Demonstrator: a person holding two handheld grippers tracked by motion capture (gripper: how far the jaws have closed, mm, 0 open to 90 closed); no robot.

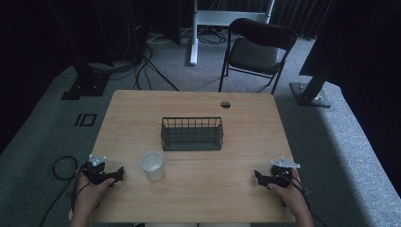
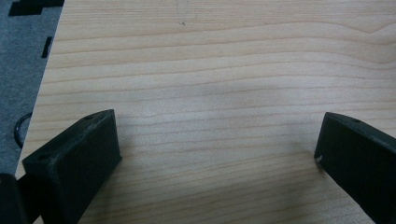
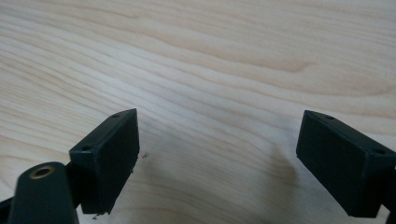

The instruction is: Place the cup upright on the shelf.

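Pale wood grain is running across the desk (image 1: 246, 142), the largest thing in the high view, and everything else is being placed here against the dark wire basket (image 1: 192, 134) sitting near the desk's middle. Beyond the basket, off the desk's far edge, a black folding chair (image 1: 257, 49) is standing on the grey carpet. On the person's side of the basket, a little to its left and just apart from it, a white cup (image 1: 152, 166) is standing upright with its open mouth facing up.

Well to the left of the basket and left of the cup, the left gripper (image 1: 119, 174) is resting low at the desk's near edge in the person's hand, pointing toward the cup without touching it. In the left gripper view its jaws are standing wide apart, released, with bare wood between them.

Well to the right of the basket, near the desk's right corner, the right gripper (image 1: 258, 177) is sitting low in the other hand. In the right gripper view its jaws are likewise spread wide, gripping nothing, over bare wood.
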